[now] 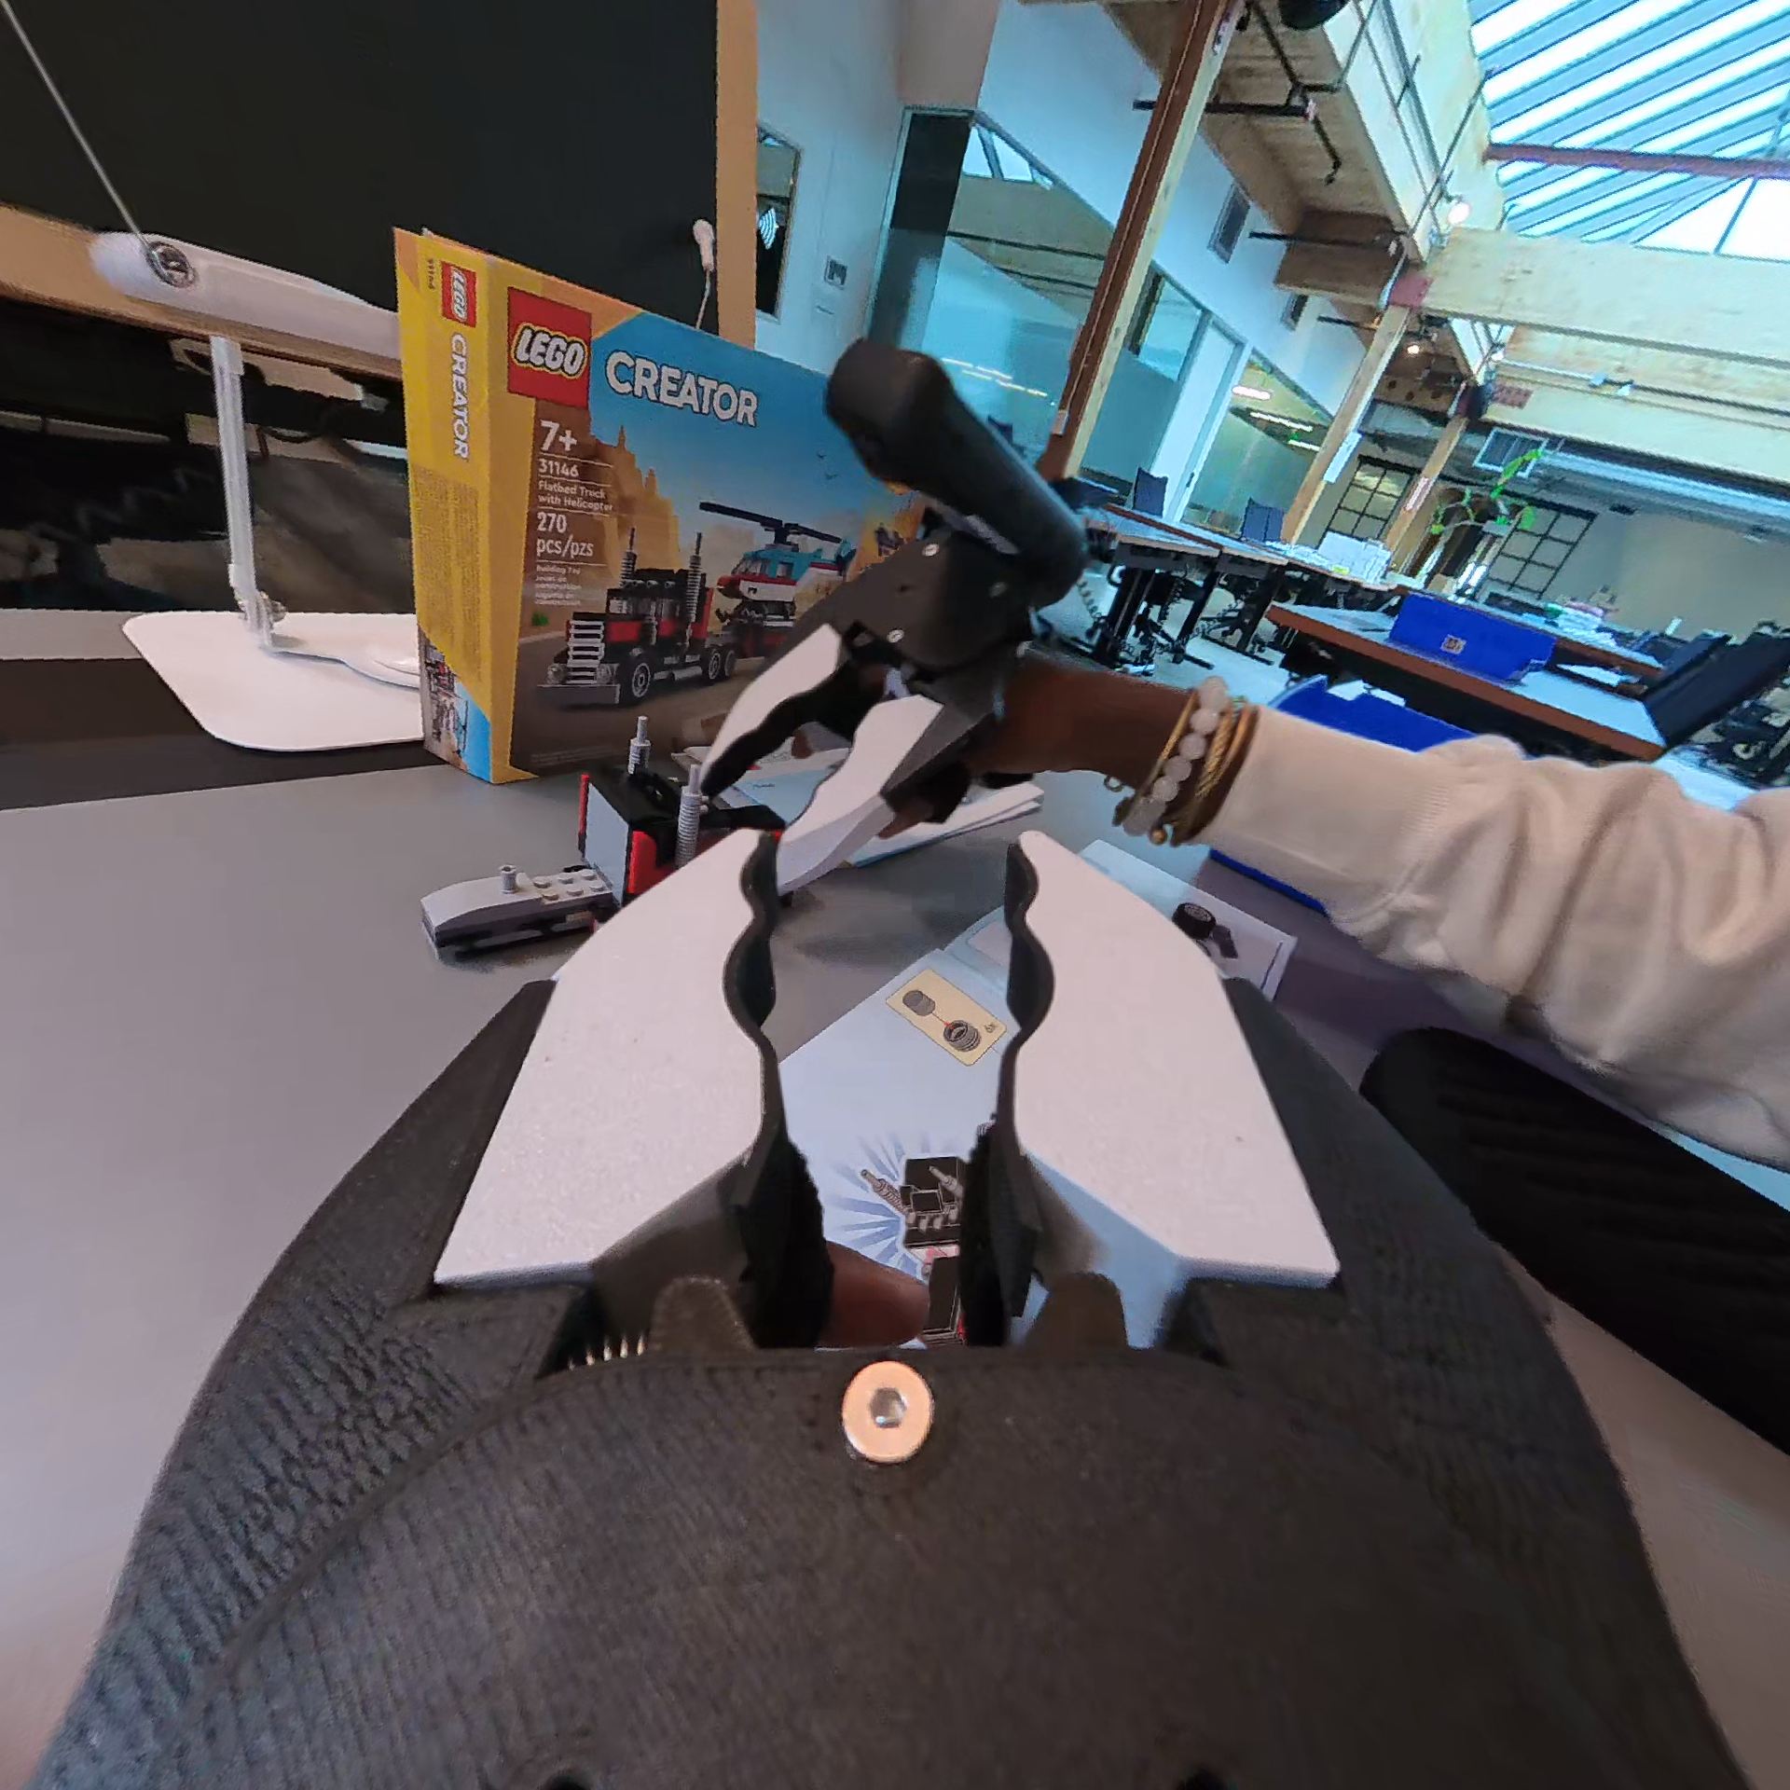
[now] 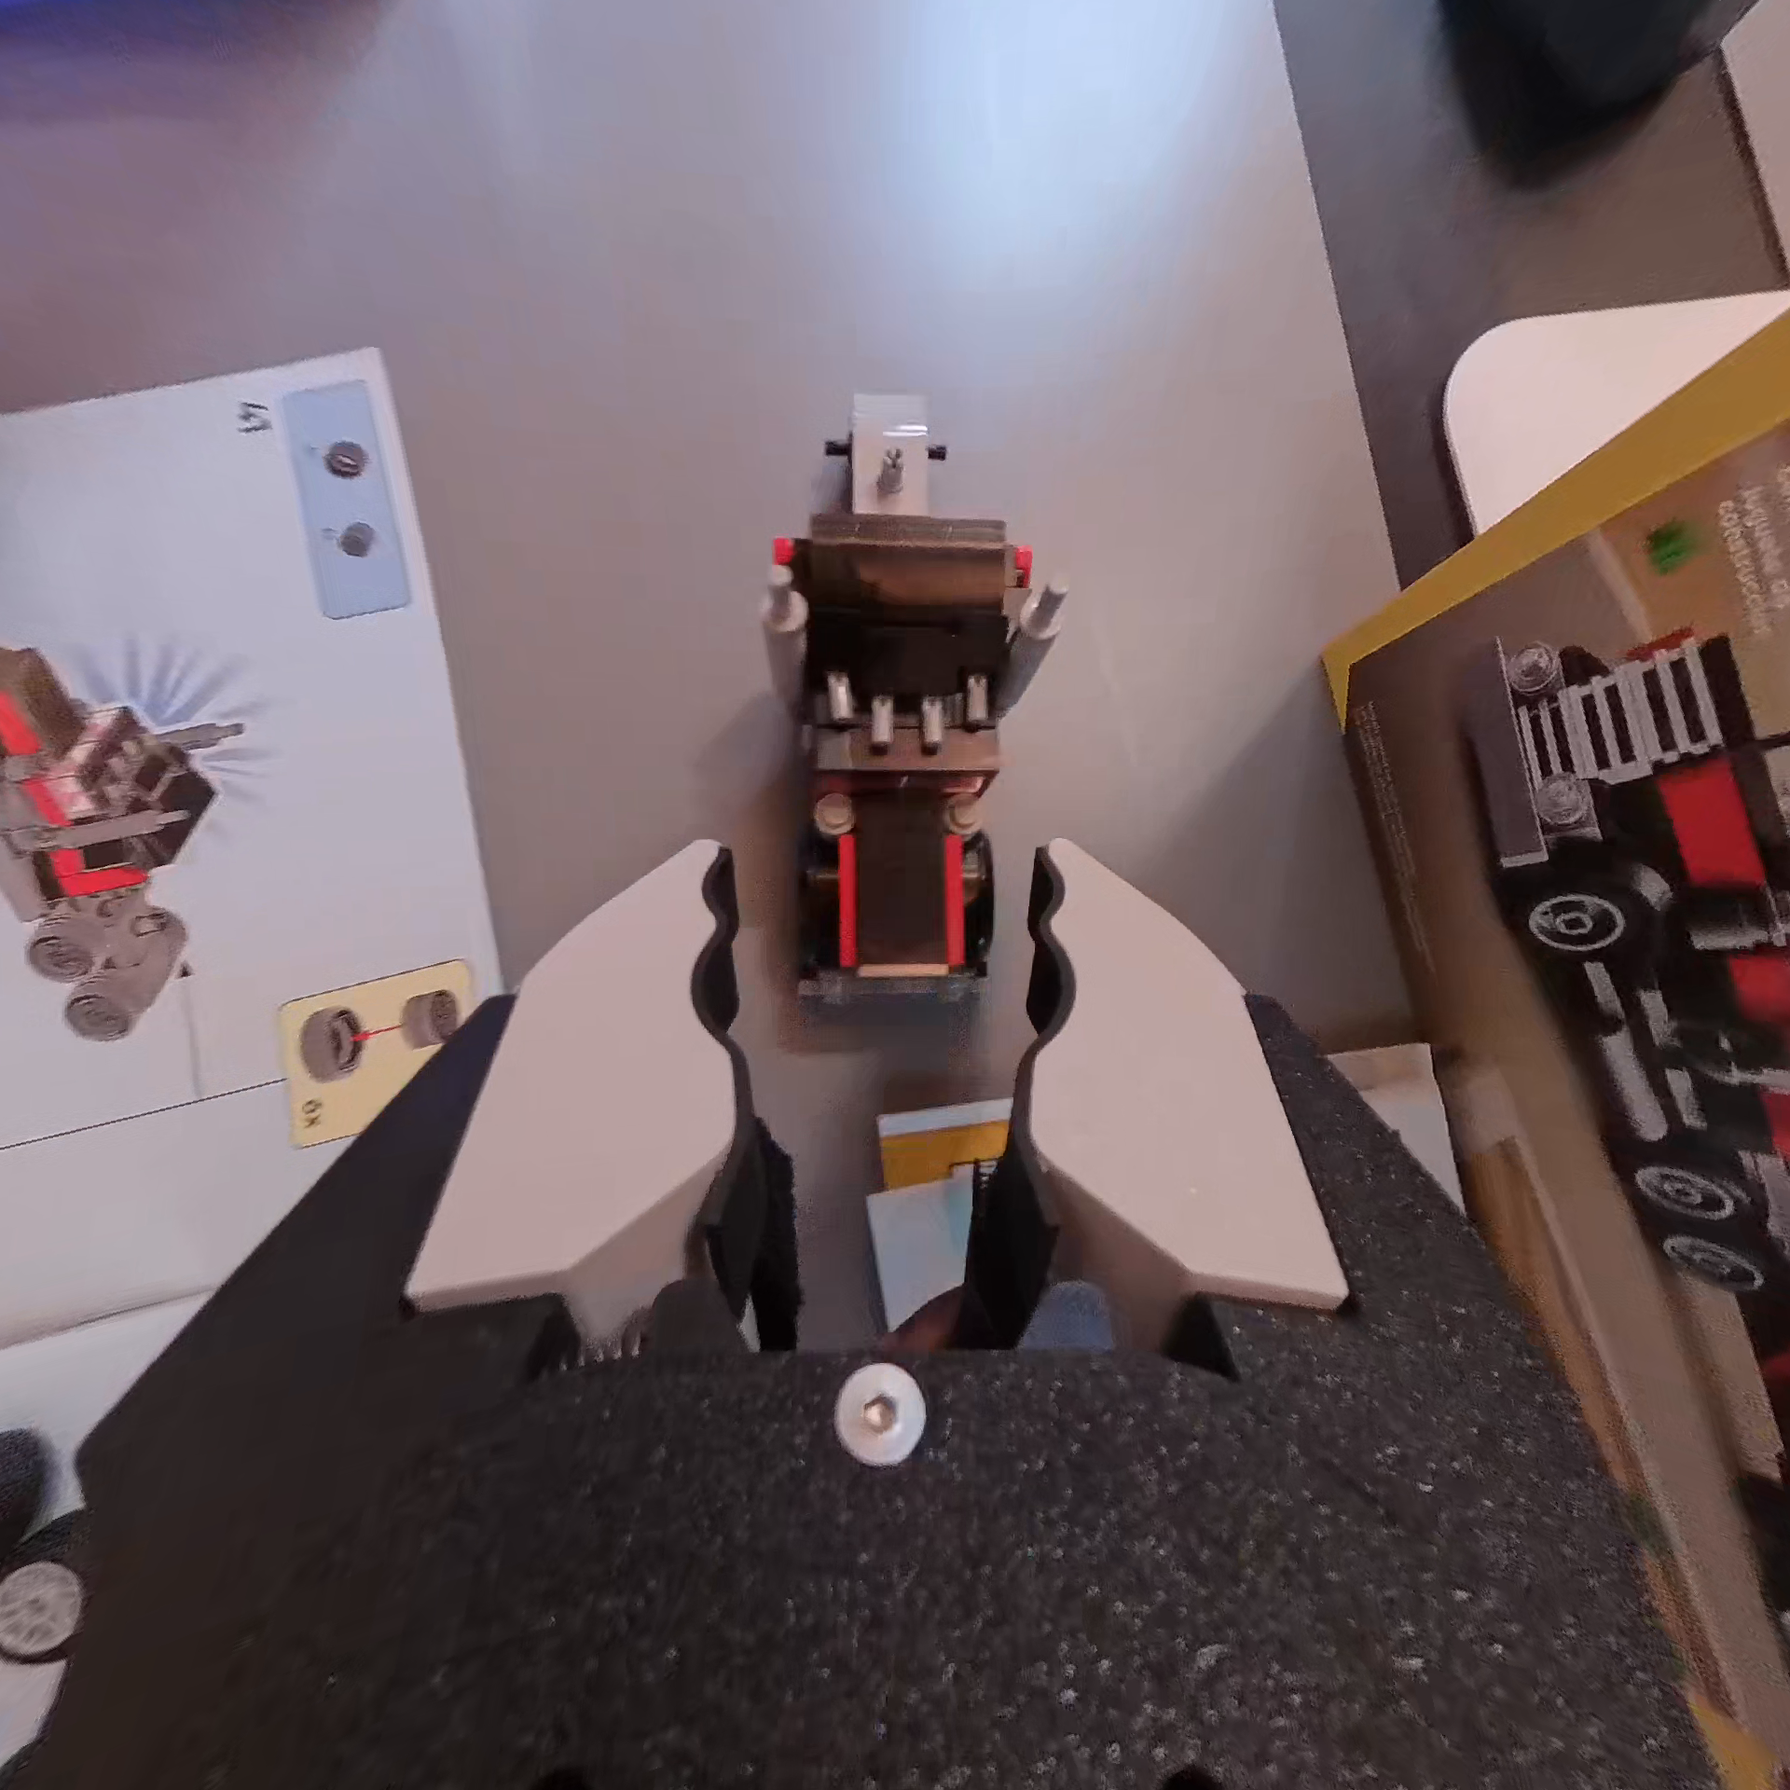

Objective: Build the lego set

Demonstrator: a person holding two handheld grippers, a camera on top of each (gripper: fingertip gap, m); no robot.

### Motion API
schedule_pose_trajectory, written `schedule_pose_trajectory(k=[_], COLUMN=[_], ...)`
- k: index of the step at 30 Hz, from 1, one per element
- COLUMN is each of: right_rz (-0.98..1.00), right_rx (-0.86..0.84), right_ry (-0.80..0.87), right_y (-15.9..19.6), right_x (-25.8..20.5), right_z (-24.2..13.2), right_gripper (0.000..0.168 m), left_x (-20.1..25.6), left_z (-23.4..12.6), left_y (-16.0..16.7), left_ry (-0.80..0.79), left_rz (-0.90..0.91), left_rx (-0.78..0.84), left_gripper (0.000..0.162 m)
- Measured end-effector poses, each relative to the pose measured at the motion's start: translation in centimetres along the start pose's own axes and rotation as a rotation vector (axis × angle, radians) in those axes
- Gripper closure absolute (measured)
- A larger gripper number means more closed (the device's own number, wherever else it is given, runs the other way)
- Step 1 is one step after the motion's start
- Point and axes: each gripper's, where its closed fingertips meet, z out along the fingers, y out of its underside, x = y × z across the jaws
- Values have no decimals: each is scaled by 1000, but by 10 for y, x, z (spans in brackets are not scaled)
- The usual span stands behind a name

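A partly built black, red and grey truck lies on the grey table. My right gripper is open and empty, hovering just above the truck's front end with a finger on each side. In the left wrist view the truck sits past my fingertips, with the right gripper open over it. My left gripper is open and empty, held above the open instruction booklet. The booklet also shows in the right wrist view, left of the truck.
The set's box stands upright behind the truck; it also shows in the right wrist view at right. A white lamp base sits left of the box. A loose wheel lies at lower left. A white-sleeved arm crosses from the right.
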Motion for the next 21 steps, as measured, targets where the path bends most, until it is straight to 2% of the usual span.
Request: schedule_pose_trajectory(k=[10,13,21], right_rz=[-34,-65,-9], right_rx=[6,6,41], right_ry=[-71,-78,-116], right_y=[-13,-14,-13], right_x=[2,-1,-1], right_z=[16,19,16], right_gripper=[120,131,131], left_x=[-5,-6,-17], left_z=[-3,-3,-10], left_y=[1,1,-4], left_ry=[-9,-13,-56], left_rz=[-14,-15,-25], left_rx=[9,11,44], left_gripper=[116,116,117])
